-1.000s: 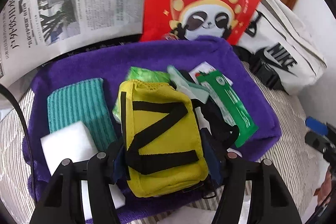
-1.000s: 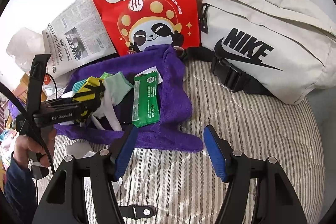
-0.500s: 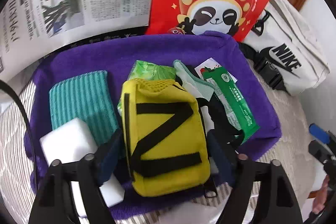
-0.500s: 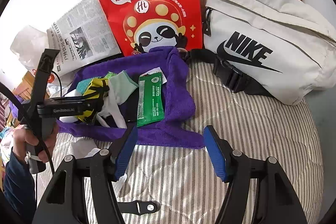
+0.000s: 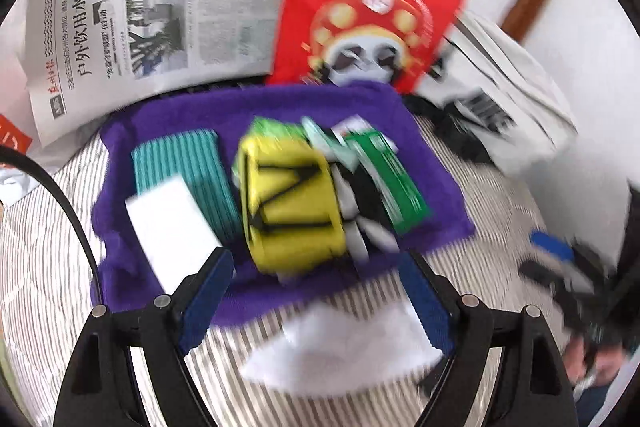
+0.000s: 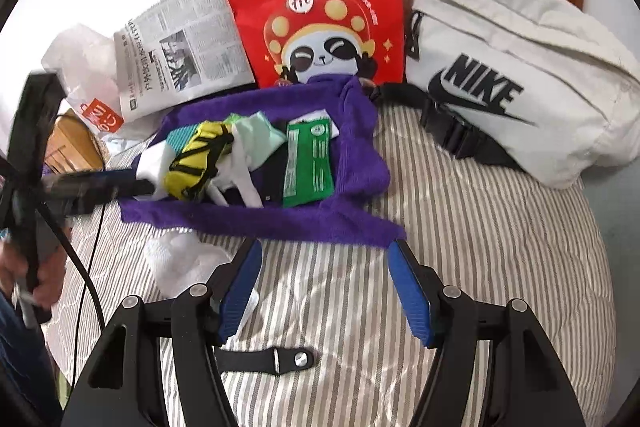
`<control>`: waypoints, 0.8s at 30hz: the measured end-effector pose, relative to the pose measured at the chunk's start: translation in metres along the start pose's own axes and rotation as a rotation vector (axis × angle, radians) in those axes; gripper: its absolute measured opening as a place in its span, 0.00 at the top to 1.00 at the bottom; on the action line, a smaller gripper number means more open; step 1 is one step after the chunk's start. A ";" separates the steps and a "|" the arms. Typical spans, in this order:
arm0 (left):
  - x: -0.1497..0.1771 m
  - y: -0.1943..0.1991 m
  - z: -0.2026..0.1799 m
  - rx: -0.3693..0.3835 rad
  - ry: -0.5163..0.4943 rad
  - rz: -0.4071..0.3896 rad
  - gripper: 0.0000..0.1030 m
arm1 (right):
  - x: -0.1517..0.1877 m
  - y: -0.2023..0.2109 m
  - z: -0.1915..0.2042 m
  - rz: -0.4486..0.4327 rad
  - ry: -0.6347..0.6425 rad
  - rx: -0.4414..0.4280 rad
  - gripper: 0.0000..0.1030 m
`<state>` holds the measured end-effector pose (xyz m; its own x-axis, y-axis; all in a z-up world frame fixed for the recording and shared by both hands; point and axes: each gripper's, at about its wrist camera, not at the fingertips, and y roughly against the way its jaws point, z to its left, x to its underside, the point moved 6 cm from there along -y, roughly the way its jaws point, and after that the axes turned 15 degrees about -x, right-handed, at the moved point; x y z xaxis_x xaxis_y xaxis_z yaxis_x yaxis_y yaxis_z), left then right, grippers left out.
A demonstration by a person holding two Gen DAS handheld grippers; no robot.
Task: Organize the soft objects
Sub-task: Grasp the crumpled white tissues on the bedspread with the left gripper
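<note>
A purple towel (image 5: 280, 107) lies on the striped bed and also shows in the right wrist view (image 6: 360, 163). On it rest a yellow pouch with black straps (image 5: 292, 203) (image 6: 196, 159), a teal ribbed cloth (image 5: 180, 159), a white sponge block (image 5: 168, 223), a green packet (image 5: 388, 179) (image 6: 308, 163) and pale cloths. My left gripper (image 5: 316, 287) is open and empty, just short of the pouch. My right gripper (image 6: 324, 287) is open and empty over the bedcover, near the towel's front edge.
A red panda bag (image 6: 316, 11), a newspaper (image 5: 160, 3) and a white Nike bag (image 6: 512, 83) stand behind the towel. White tissue (image 5: 344, 351) (image 6: 176, 263) lies in front of it. A black strap (image 6: 264, 363) lies on the bedcover.
My left gripper let go of the yellow pouch, opened and pulled back from it; the pouch stays on the towel. The right gripper stayed open and shifted only slightly.
</note>
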<state>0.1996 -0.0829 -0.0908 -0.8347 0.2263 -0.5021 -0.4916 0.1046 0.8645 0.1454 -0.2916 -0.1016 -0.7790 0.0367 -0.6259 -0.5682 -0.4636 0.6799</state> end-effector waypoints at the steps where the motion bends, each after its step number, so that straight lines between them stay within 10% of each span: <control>1: 0.010 0.001 -0.004 0.000 -0.025 0.007 0.18 | 0.003 0.001 -0.001 0.002 -0.006 0.002 0.37; 12: 0.072 -0.040 -0.024 0.226 0.080 0.099 0.18 | 0.033 0.016 -0.018 0.012 -0.053 0.016 0.37; 18: 0.071 -0.047 -0.056 0.153 -0.011 0.062 0.14 | 0.044 0.026 -0.027 0.003 -0.071 0.022 0.37; 24: 0.077 -0.055 -0.089 -0.092 -0.210 -0.012 0.10 | 0.054 0.023 -0.040 0.015 -0.105 0.025 0.37</control>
<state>0.1398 -0.1570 -0.1790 -0.7635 0.4236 -0.4875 -0.5294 0.0221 0.8481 0.1009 -0.3358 -0.1354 -0.8101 0.1228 -0.5733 -0.5618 -0.4424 0.6990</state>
